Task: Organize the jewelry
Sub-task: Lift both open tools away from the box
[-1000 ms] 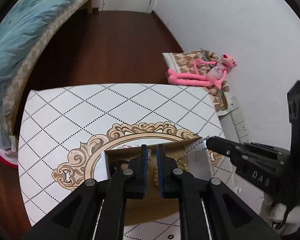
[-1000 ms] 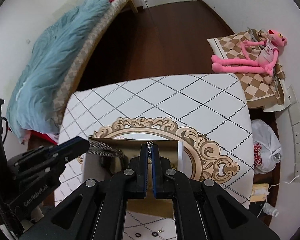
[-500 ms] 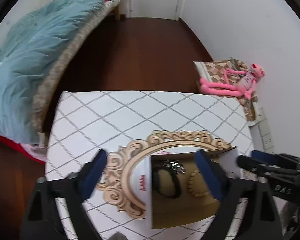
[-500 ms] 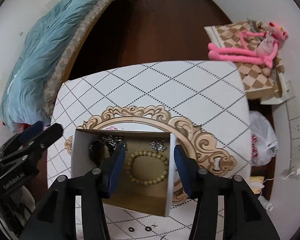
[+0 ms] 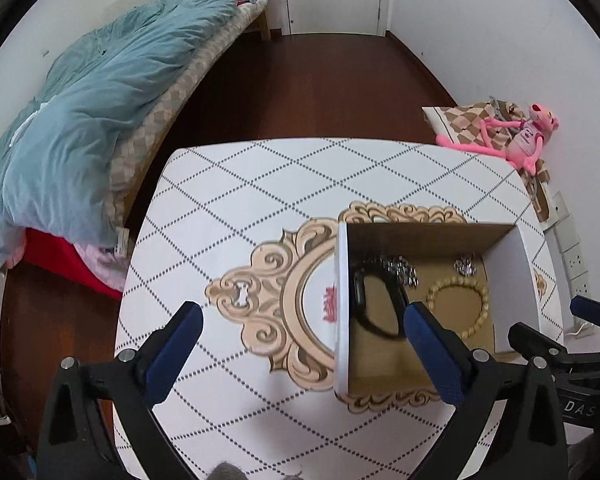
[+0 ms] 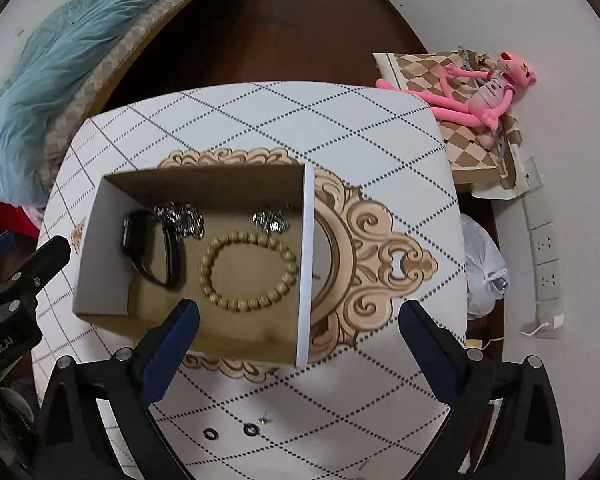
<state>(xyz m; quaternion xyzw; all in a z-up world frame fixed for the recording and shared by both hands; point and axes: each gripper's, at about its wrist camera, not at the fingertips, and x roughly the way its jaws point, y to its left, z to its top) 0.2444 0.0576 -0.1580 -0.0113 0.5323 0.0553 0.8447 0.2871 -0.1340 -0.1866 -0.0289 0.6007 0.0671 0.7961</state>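
Cardboard box [image 6: 204,184] holds our beaded bracelet [image 6: 249,270], black band [image 6: 156,248] and chains. Our left gripper [image 5: 300,354] stands wide open and empty; our right gripper [image 6: 300,354] has just been opening its jaws, empty too.

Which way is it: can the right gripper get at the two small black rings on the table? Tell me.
Probably yes. The black rings lie on bare table in front of the box, nothing covers them, and the right gripper, jaws just opened and empty, hangs above them.

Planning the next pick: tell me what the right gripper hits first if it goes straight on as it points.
Likely the cardboard box: the open right gripper straddles its near right corner, so one finger would probably meet its near wall or floor, short of the beaded bracelet. Depth is uncertain.
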